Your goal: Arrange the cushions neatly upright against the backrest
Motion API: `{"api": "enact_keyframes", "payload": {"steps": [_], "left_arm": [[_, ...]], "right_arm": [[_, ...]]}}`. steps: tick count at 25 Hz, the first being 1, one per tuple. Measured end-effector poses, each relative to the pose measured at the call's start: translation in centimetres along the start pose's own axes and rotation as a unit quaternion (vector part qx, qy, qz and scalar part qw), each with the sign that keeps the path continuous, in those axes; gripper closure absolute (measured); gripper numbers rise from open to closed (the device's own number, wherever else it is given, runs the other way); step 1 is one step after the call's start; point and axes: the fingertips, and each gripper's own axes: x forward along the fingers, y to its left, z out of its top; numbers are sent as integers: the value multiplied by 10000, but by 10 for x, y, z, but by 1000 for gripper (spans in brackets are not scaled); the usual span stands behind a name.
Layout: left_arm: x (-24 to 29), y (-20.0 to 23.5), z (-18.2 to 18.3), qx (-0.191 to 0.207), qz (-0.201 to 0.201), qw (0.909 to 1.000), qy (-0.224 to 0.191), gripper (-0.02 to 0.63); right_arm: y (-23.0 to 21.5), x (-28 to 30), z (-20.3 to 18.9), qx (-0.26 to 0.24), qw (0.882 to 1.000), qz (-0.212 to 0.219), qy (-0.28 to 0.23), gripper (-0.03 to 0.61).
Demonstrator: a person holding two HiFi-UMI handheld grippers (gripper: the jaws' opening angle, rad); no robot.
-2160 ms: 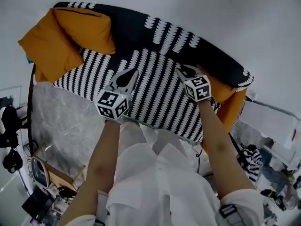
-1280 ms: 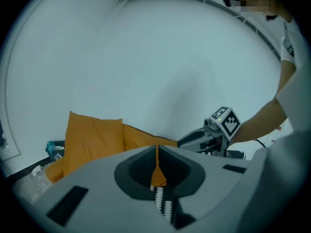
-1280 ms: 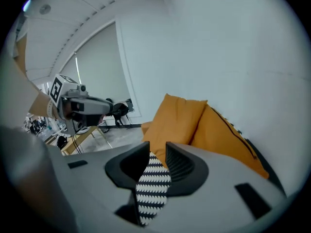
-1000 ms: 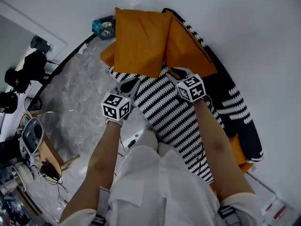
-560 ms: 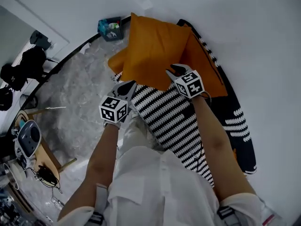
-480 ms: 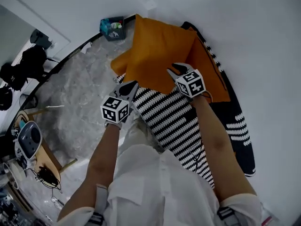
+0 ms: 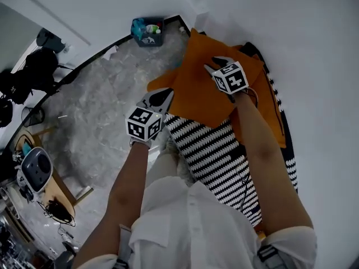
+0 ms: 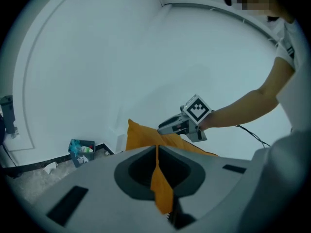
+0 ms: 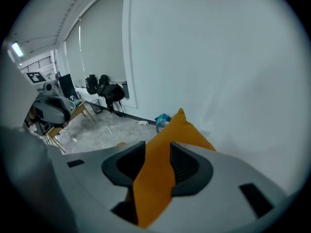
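One orange cushion (image 7: 193, 91) between both: left tool (image 7: 166, 93) clamped on its edge, right tool (image 7: 217, 61) opening around it; bin (image 7: 147, 31) beyond.

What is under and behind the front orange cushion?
Under the orange cushion lies the striped seat. Behind it, a second orange cushion sticks out at the right. The rest of that one, and whatever lies further behind, is covered.

White wall (image 7: 303, 21) — grey marbled floor (image 7: 95, 111) — teal bin (image 7: 147, 31).
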Motion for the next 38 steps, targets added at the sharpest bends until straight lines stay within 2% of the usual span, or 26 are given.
{"api": "enact_keyframes", "payload": {"steps": [7,15,18,22,26,32,38], "left_arm": [[-2,40,-10,-173,189,9997,35,584],[-20,67,-27,-376,358,9986,70,584],[-20,67,-27,-375,340,9987,47,584],[-16,70,-27,-362,322,9988,15,584],[-10,66,-32,-418,265,9988,64,584],[4,53,-36,-414,184,9989,139,578],[25,32,-54,-449,-27,9980,433,501]], "right_arm": [[-40,61,31,-203,9984,-358,393,394],[-46,97,22,-332,9944,-506,867,377],[-46,104,12,-528,9910,-620,1064,401],[-46,105,7,-661,9883,-679,1198,511],[-39,94,6,-242,9923,-604,1053,552],[-24,56,15,480,9961,-402,628,558],[-8,9,18,857,9953,-365,273,558]]}}
